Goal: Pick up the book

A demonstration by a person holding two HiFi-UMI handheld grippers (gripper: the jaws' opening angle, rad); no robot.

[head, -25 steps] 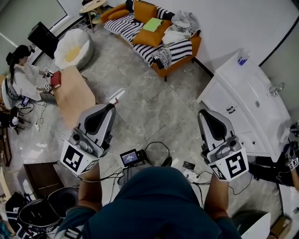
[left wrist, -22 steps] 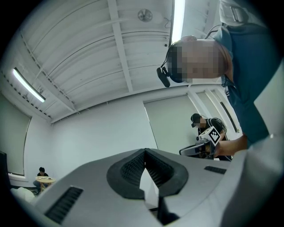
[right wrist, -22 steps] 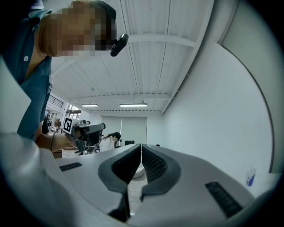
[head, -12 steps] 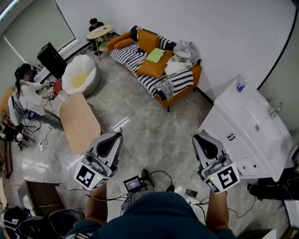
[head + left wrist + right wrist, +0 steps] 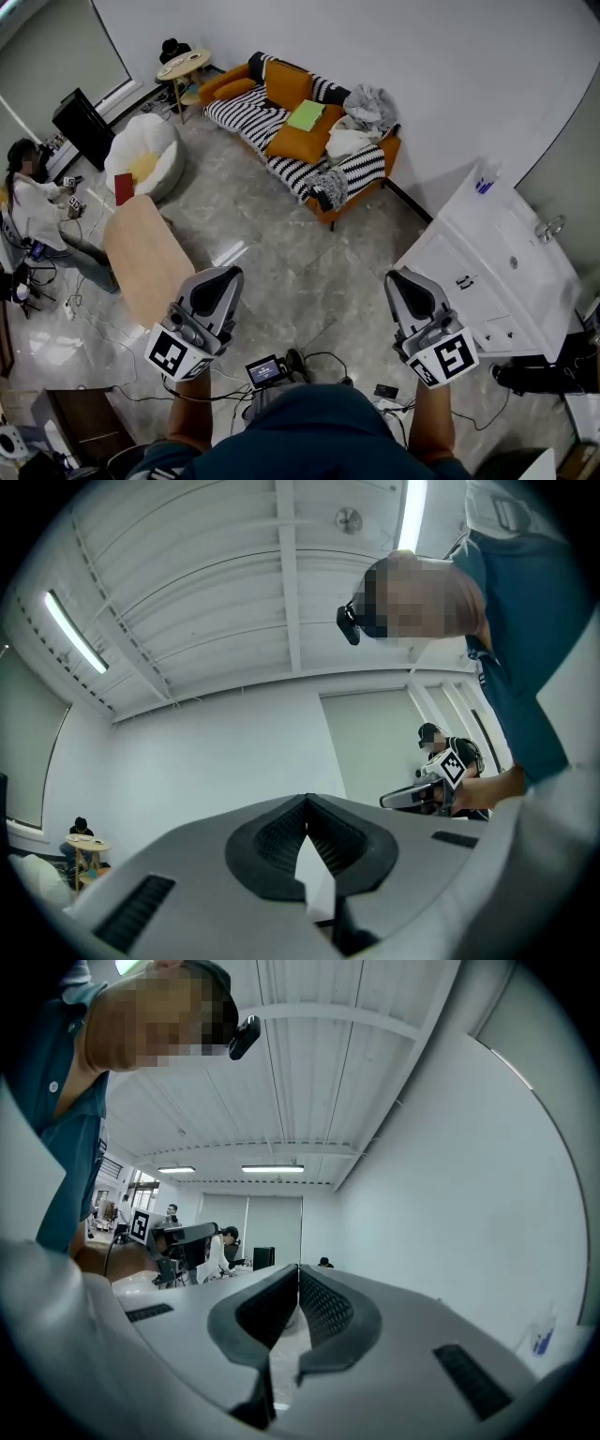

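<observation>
A flat green book (image 5: 306,114) lies on an orange cushion of the striped sofa (image 5: 281,131), far across the floor. A red book-like thing (image 5: 124,187) stands at the far end of the wooden table (image 5: 145,258). My left gripper (image 5: 229,273) is held in front of the body over the floor, beside the table's near end, jaws together and empty. My right gripper (image 5: 395,277) is level with it, near the white cabinet (image 5: 506,253), also shut and empty. In the gripper views the left gripper (image 5: 306,801) and the right gripper (image 5: 298,1267) show pads meeting at the tips.
A white beanbag (image 5: 141,155) sits beyond the table, and a small round table (image 5: 183,66) stands by the sofa's far end. A person (image 5: 33,206) sits at the left edge. Cables and a small screen (image 5: 265,372) lie on the floor by my feet.
Both grippers have dropped lower in the head view and look smaller, still shut. The sofa and table have slid down and left in the picture; the red thing now shows at the table's far end.
</observation>
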